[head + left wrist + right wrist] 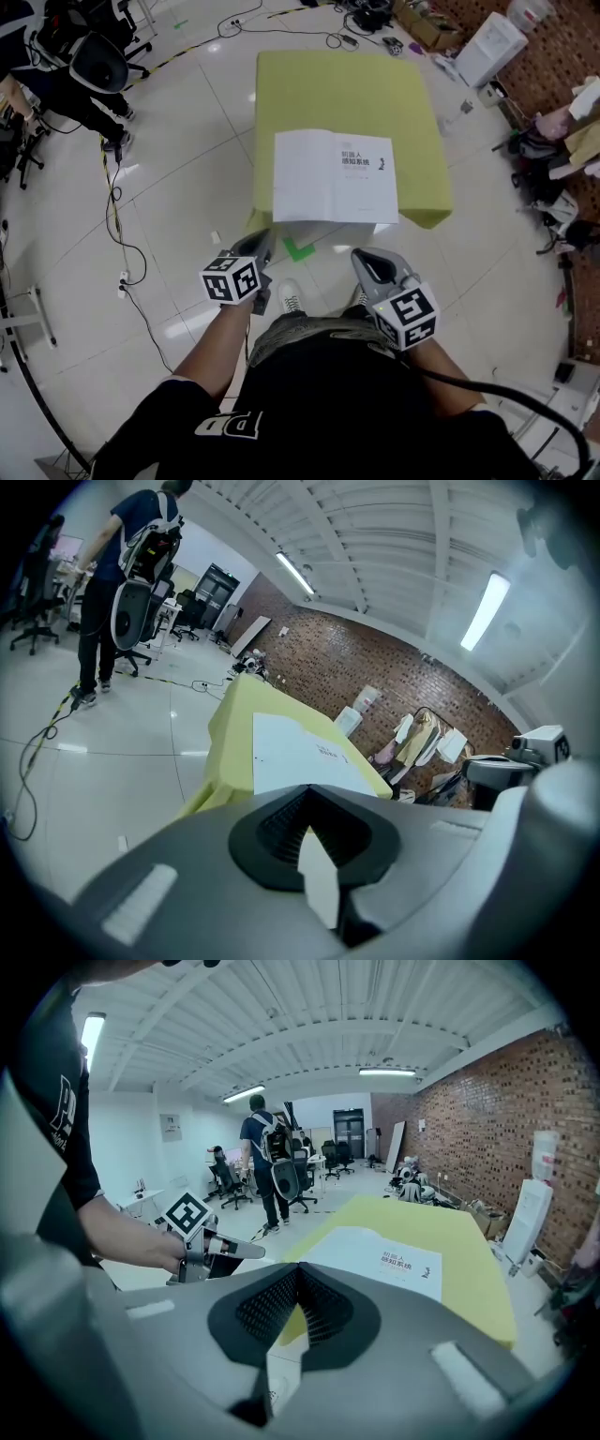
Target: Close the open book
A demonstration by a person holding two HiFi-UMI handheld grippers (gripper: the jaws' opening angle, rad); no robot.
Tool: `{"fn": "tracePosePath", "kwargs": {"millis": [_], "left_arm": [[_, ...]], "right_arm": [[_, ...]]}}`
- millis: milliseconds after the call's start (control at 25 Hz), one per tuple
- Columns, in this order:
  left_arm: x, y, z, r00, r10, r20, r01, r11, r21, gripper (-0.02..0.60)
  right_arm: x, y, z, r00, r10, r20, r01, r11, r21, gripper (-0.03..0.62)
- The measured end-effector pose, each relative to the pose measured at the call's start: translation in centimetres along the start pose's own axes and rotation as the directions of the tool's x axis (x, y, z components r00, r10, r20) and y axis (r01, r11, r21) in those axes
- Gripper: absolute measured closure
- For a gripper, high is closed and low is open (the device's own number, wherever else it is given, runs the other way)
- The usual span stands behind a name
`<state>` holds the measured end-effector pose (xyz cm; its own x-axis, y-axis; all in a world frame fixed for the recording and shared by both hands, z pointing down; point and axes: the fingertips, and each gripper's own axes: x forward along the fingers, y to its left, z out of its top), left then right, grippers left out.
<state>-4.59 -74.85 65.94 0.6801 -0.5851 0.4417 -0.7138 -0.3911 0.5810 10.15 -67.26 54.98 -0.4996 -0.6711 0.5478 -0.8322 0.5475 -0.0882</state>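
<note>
The open book (335,176) lies flat with its white pages up on the near part of the yellow-green table (337,84); print shows on its right page. It also shows in the left gripper view (291,752) and the right gripper view (375,1255). My left gripper (262,240) hangs shut and empty in front of the table's near edge, short of the book's left corner. My right gripper (362,258) is also short of the table, below the book's right half, jaws together with nothing between them. From the right gripper view the left gripper (246,1251) shows at the left.
A green tape mark (298,249) lies on the white floor just under the table's near edge. Cables (117,216) trail across the floor at left. A person with a backpack (264,1147) stands by office chairs far left. A white dispenser (489,47) and clutter line the right wall.
</note>
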Motion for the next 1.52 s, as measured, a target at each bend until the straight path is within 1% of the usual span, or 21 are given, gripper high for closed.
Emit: {"fn": "tracePosePath", "kwargs": {"millis": [160, 280, 400, 520, 600, 680, 720, 800, 960, 1120, 1320, 1400, 1520], "left_arm": [[-0.5, -1.2, 0.9, 1.000, 0.008, 0.017, -0.009, 0.999, 0.036, 0.574], [-0.7, -2.6, 1.5, 0.999, 0.022, 0.042, -0.025, 0.998, 0.065, 0.574], [-0.3, -4.4, 1.6, 0.997, 0.037, 0.067, -0.042, 0.996, 0.073, 0.574], [0.9, -6.8, 1.3, 0.995, 0.051, 0.080, -0.058, 0.994, 0.092, 0.574], [2.0, -8.9, 1.0, 0.995, 0.064, 0.072, -0.074, 0.986, 0.150, 0.574], [3.1, -11.3, 0.4, 0.996, 0.073, 0.054, -0.083, 0.971, 0.226, 0.574], [3.7, -12.6, 0.1, 0.997, 0.070, 0.046, -0.079, 0.964, 0.255, 0.574], [4.8, -15.2, -0.6, 0.998, 0.051, 0.039, -0.060, 0.955, 0.290, 0.574], [7.2, -20.7, -1.7, 0.999, 0.001, 0.047, -0.016, 0.947, 0.320, 0.572], [8.4, -26.5, -2.1, 0.998, -0.037, 0.052, 0.017, 0.937, 0.349, 0.574], [6.6, -32.6, -1.9, 0.994, -0.086, 0.061, 0.059, 0.933, 0.356, 0.574], [5.6, -33.9, -1.6, 0.994, -0.094, 0.057, 0.067, 0.931, 0.359, 0.574], [4.3, -34.4, -1.0, 0.994, -0.096, 0.045, 0.072, 0.923, 0.378, 0.573]], "right_arm": [[-0.8, -0.6, 0.4, 1.000, 0.018, 0.014, -0.018, 1.000, -0.011, 0.586], [-1.8, -1.9, 0.9, 0.999, 0.036, 0.028, -0.034, 0.998, -0.060, 0.586], [-3.5, -3.9, 1.4, 0.999, 0.023, 0.041, -0.018, 0.993, -0.119, 0.586], [-5.2, -6.0, 1.1, 0.998, 0.011, 0.064, -0.003, 0.991, -0.135, 0.586], [-6.4, -7.4, 0.2, 0.998, 0.011, 0.065, -0.003, 0.993, -0.121, 0.586], [-7.8, -8.8, -1.0, 0.998, 0.012, 0.057, -0.006, 0.994, -0.105, 0.586], [-8.6, -9.4, -1.5, 0.998, 0.015, 0.056, -0.009, 0.995, -0.102, 0.586], [-10.2, -10.5, -2.3, 0.998, 0.022, 0.062, -0.015, 0.995, -0.102, 0.586], [-13.7, -12.4, -3.6, 0.995, 0.030, 0.097, -0.020, 0.995, -0.103, 0.586], [-16.8, -14.3, -3.9, 0.990, 0.032, 0.141, -0.024, 0.998, -0.059, 0.586], [-18.9, -14.8, -2.8, 0.978, 0.061, 0.201, -0.061, 0.998, -0.005, 0.586], [-19.1, -14.5, -2.2, 0.972, 0.077, 0.220, -0.078, 0.997, -0.004, 0.586], [-18.7, -13.7, -1.6, 0.968, 0.087, 0.234, -0.092, 0.996, 0.008, 0.586]]}}
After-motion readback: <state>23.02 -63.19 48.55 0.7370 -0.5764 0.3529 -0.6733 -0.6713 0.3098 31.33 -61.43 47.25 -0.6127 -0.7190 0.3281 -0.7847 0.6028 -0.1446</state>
